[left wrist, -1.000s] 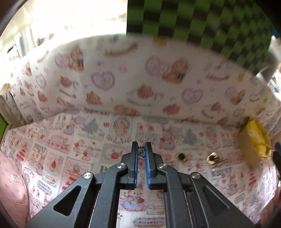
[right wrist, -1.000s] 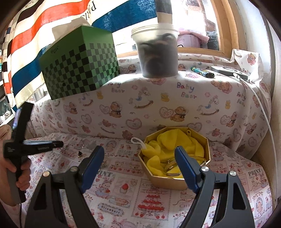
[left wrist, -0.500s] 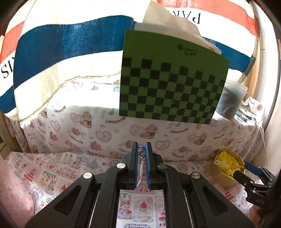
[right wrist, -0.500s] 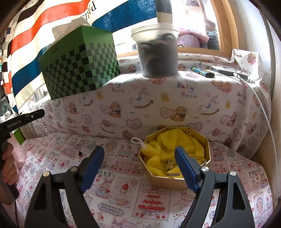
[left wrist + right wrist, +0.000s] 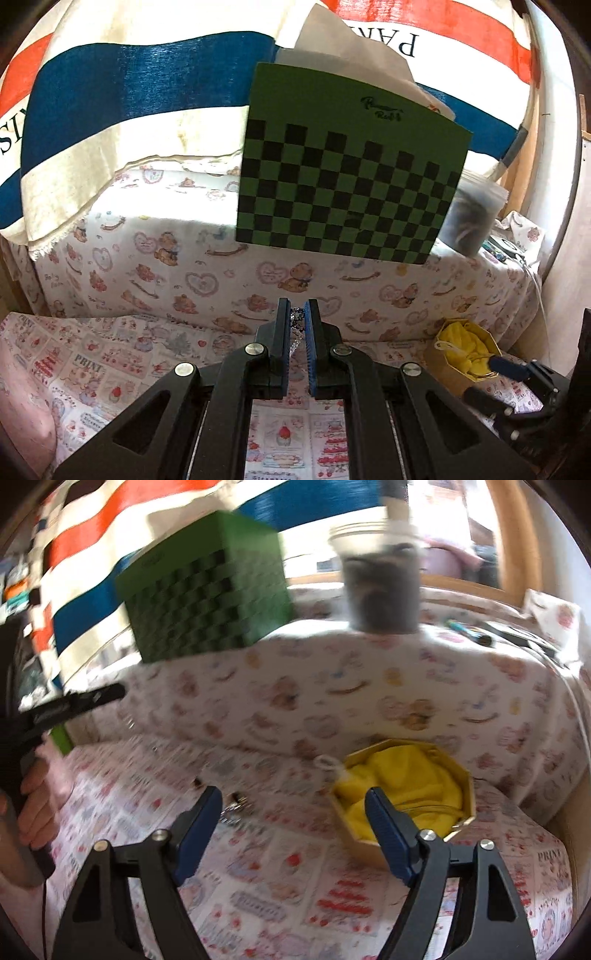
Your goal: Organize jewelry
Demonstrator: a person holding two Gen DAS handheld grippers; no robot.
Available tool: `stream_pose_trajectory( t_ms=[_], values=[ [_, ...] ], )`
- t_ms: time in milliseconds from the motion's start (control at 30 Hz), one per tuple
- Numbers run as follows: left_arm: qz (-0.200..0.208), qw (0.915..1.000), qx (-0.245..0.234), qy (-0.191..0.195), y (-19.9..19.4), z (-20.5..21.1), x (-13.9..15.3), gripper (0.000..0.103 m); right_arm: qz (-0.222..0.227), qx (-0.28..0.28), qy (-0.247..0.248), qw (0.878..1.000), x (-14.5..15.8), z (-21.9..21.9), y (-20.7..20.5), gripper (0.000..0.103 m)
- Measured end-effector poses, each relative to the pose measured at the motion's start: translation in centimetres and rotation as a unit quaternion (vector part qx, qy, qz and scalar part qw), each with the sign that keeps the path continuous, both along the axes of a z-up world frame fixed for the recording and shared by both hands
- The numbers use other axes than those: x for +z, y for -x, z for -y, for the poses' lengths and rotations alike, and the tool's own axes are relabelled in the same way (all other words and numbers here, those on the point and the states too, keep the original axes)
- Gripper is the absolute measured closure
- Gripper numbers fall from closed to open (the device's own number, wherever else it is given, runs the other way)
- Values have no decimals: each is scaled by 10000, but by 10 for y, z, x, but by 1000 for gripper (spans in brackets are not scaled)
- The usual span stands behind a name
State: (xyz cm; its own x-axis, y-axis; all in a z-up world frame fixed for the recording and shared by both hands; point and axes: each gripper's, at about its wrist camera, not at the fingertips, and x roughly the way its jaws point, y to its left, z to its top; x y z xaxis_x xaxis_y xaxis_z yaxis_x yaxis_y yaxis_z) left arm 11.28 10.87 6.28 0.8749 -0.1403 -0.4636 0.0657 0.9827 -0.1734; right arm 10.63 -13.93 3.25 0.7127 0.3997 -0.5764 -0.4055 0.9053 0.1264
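Two grippers in view: left gripper (image 5: 297,314) clenched on a glittering jewelry piece (image 5: 296,322), mostly hidden between the fingers (image 5: 282,332), raised off the counter (image 5: 110,362). Right gripper (image 5: 293,805) closing, nothing between. Blurred trinkets (image 5: 234,803) mid-counter. Octagonal box (image 5: 466,775) near right edge, holding yellow cloth (image 5: 402,775).

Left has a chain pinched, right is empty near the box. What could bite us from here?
1. The thin chain shows only at the left gripper tips, so it may slip out.
2. The right gripper, its jaws closing on nothing, sits by the gold box and could nudge it.
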Motion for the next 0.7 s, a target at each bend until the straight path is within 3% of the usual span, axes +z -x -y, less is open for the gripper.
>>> stream_pose_trajectory(
  t_ms=[133, 300, 400, 533, 700],
  values=[
    [-51, 10000, -42, -5, -1, 4, -1, 96, -38, 241, 151, 9996, 3, -14, 1, 44],
    [-117, 9999, -7, 31, -2, 3, -1, 96, -796, 316, 187, 9961, -9, -37, -24, 70],
    [-182, 9998, 56, 72, -4, -1, -2, 96, -1045, 347, 370, 9932, -19, -55, -38, 80],
    [-225, 9996, 163, 85, -6, -7, -3, 96, -1584, 350, 86, 9867, -34, -63, -60, 88],
    [-334, 9981, 380, -341, -12, 0, -9, 96, -1630, 251, 178, 9862, -46, -70, -73, 90]
  ],
)
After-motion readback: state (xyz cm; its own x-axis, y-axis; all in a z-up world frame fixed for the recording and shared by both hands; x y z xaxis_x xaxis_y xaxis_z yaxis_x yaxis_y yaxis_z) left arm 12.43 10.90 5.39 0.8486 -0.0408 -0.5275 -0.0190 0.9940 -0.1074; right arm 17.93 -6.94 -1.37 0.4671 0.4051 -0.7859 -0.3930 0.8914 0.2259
